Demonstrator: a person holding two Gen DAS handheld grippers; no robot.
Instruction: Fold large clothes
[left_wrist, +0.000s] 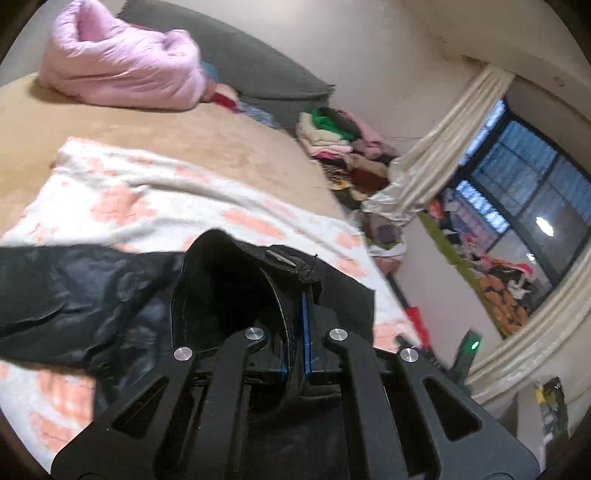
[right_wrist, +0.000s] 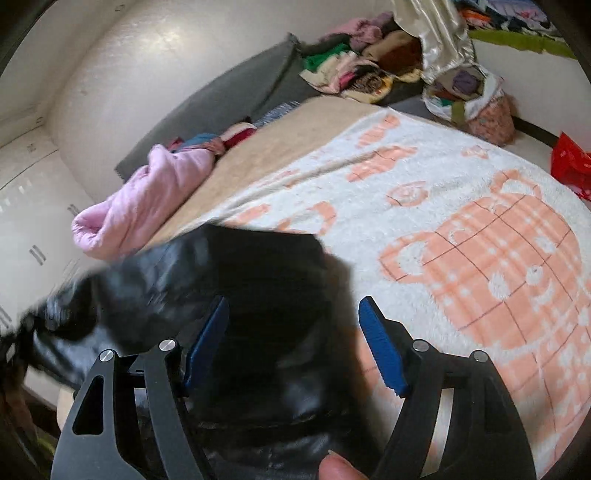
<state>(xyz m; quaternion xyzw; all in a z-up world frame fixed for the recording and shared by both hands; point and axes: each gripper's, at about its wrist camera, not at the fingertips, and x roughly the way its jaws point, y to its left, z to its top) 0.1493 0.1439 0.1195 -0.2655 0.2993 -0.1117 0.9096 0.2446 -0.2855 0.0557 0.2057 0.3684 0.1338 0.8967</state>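
Note:
A black shiny jacket (left_wrist: 92, 291) lies on a white blanket with orange bear prints (left_wrist: 147, 199) on the bed. My left gripper (left_wrist: 295, 325) is shut on the jacket's collar or hem edge, which curls up between the blue pads. In the right wrist view the black jacket (right_wrist: 258, 295) lies under and between my right gripper (right_wrist: 293, 317), whose blue fingers (right_wrist: 380, 347) stand wide apart over the fabric, holding nothing. The bear blanket (right_wrist: 461, 240) spreads to the right.
A pink puffy jacket (left_wrist: 122, 66) sits at the far side of the bed, seen also in the right wrist view (right_wrist: 155, 192). A grey headboard cushion (left_wrist: 236, 55), clothes piles (left_wrist: 340, 140), curtain (left_wrist: 443, 140) and window stand beyond. A red bag (right_wrist: 570, 162) lies right.

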